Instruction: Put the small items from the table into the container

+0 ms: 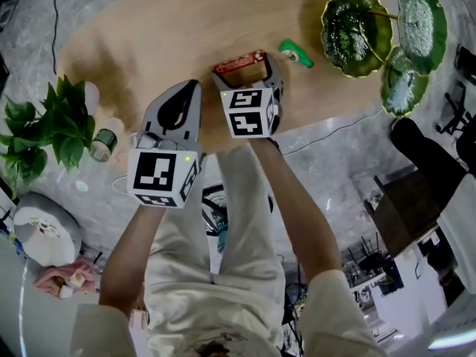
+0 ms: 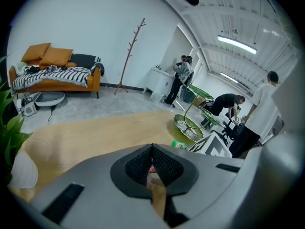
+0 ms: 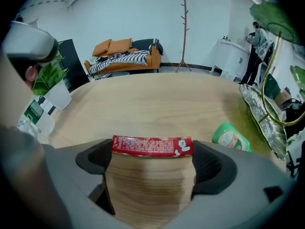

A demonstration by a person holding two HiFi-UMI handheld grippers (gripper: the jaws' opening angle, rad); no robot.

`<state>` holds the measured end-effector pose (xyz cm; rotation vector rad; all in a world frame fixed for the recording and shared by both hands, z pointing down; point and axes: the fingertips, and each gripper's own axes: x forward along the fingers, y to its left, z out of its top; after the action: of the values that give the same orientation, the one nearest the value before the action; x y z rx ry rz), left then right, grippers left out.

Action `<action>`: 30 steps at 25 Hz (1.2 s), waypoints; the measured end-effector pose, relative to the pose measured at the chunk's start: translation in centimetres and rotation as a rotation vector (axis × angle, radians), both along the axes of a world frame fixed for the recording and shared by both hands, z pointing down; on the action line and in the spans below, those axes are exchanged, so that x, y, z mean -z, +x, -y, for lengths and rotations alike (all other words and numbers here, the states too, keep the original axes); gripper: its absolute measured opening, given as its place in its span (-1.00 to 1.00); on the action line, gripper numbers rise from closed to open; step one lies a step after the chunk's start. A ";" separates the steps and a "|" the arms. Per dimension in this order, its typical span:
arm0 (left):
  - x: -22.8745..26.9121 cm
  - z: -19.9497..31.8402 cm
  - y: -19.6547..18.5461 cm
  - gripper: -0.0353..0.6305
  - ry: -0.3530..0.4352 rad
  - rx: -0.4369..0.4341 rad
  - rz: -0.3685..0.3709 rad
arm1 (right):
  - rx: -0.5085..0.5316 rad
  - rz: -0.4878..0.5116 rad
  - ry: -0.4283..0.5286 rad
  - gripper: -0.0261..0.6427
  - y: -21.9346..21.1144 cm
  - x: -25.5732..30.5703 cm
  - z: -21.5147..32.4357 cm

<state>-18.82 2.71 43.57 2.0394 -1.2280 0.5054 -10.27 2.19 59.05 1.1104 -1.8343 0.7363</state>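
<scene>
A red snack packet point(image 1: 239, 63) lies on the oval wooden table point(image 1: 149, 28). My right gripper point(image 1: 244, 70) stands open over it, pointing steeply down. In the right gripper view the packet point(image 3: 151, 146) spans the gap at the fingertips of that gripper point(image 3: 151, 159), each end right at a pad; I cannot tell if they press. A small green item point(image 1: 296, 53) point(image 3: 231, 137) lies to the right. Beyond it stands the green leaf-shaped tiered dish point(image 1: 355, 32) point(image 3: 259, 111). My left gripper point(image 1: 192, 88) point(image 2: 152, 149) hovers shut at the near table edge, empty.
A potted plant point(image 1: 52, 125), a white bottle point(image 1: 93, 95) and a green can point(image 1: 104, 143) stand at the table's left end. The table's near edge runs under both grippers. Several people point(image 2: 228, 106) stand beyond the table's far side.
</scene>
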 end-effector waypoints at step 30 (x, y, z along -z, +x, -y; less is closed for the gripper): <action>2.7 2.1 5.5 -0.87 0.033 -0.123 -0.010 | -0.091 0.116 0.132 0.67 3.0 7.9 1.9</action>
<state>-13.29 0.61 40.86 2.1524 -1.1161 0.5356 -7.28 0.25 51.14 1.2666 -1.9636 0.7552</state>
